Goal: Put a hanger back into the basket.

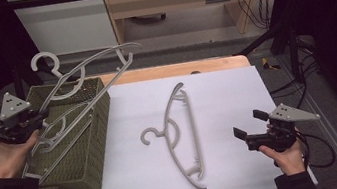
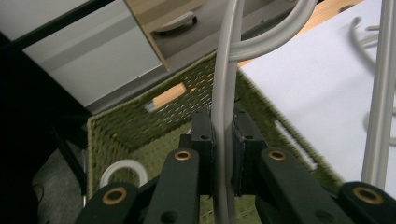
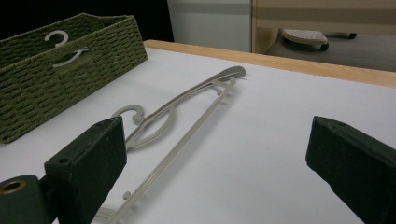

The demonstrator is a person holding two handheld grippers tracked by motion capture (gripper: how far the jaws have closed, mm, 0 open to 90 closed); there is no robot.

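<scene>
My left gripper (image 1: 40, 116) hovers over the green woven basket (image 1: 97, 140) and is shut on a grey plastic hanger (image 1: 86, 66). That hanger rises tilted out of the basket toward the back right. In the left gripper view the gripper (image 2: 223, 140) clamps the hanger's thin bar (image 2: 224, 84) between its pads. A second grey hanger (image 1: 193, 131) lies flat on the white table top (image 1: 237, 94), hook pointing left. My right gripper (image 1: 250, 123) is open to the right of this hanger, low over the table. The right gripper view has the open gripper (image 3: 219, 163) facing that hanger (image 3: 177, 121).
More hangers lie in the basket (image 3: 65, 70), and one hook (image 3: 60, 39) sticks up above its rim. Another hook (image 2: 123, 170) rests on the basket floor. A wooden table edge (image 1: 178, 69) runs along the back, with cabinets beyond it. Cables lie on the floor at right.
</scene>
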